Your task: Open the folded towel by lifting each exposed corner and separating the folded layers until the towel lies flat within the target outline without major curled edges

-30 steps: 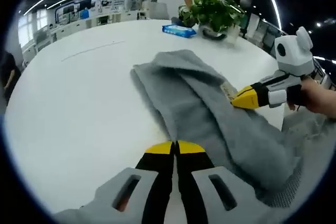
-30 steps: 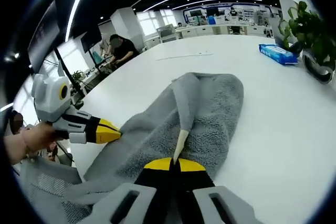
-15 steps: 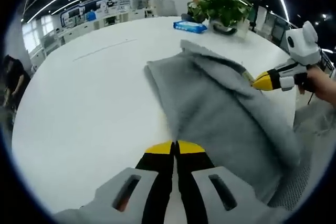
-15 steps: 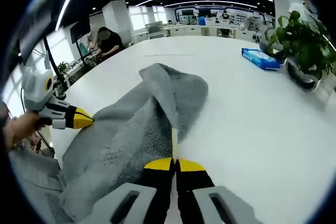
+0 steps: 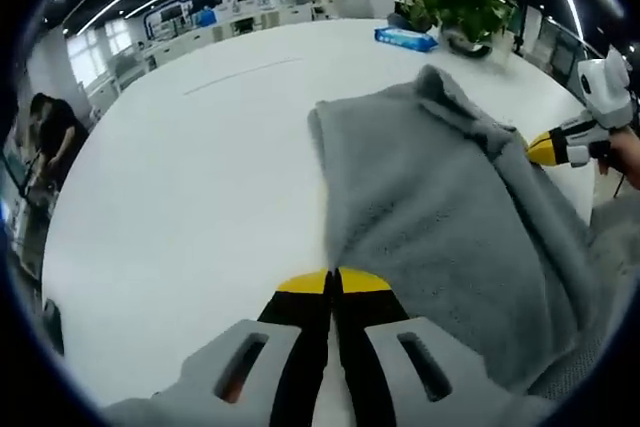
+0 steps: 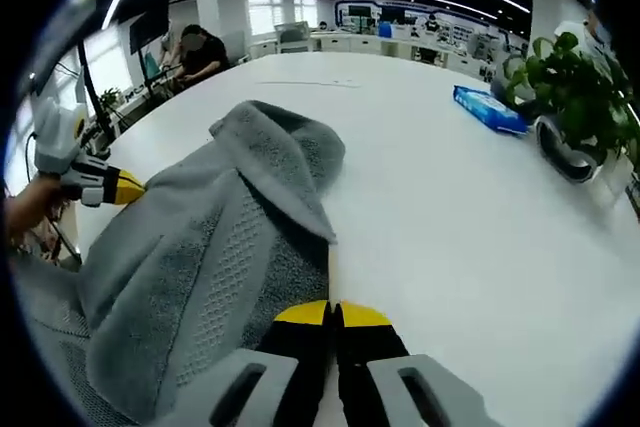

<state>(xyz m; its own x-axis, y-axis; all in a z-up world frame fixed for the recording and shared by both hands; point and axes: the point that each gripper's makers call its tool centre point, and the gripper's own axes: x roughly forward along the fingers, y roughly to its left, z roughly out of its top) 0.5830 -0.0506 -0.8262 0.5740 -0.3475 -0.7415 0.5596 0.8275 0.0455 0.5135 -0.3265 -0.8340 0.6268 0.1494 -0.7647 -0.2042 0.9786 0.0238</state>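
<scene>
- On the white table [image 5: 180,177] we see the grey towel [image 5: 440,207], partly folded, hanging over the near edge.
- Our left gripper [image 5: 333,280] and right gripper [image 6: 333,312] each pinch a towel edge, jaws pressed together.

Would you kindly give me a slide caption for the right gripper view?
Right tongs shut on grey towel edge on white table; left tongs hold the opposite edge.
</scene>
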